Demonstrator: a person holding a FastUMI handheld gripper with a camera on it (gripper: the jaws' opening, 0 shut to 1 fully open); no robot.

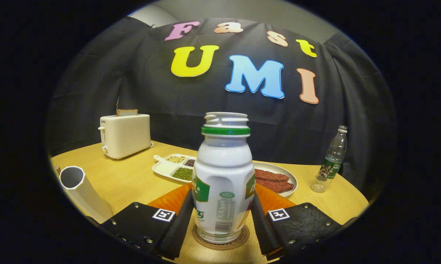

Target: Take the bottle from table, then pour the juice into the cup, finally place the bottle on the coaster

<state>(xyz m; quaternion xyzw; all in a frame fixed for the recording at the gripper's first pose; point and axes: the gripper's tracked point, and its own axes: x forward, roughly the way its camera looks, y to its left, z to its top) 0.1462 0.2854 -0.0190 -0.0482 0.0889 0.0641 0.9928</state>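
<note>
A white juice bottle (223, 176) with a green neck ring and no cap stands upright on a round brown coaster (201, 240) on the wooden table. My gripper (222, 200) is shut on the bottle's lower body, one finger pressing on each side. The bottle's base rests on the coaster between the fingers. A tall white cup (81, 190) stands to the left of the left finger; its inside is hidden from me.
An orange mat (171, 200) lies just beyond the fingers. Behind it are a divided tray of beans (171, 168) and a plate (287, 175) with red slices. A white toaster (124, 135) holding bread stands far left. A clear water bottle (332, 159) stands at the right.
</note>
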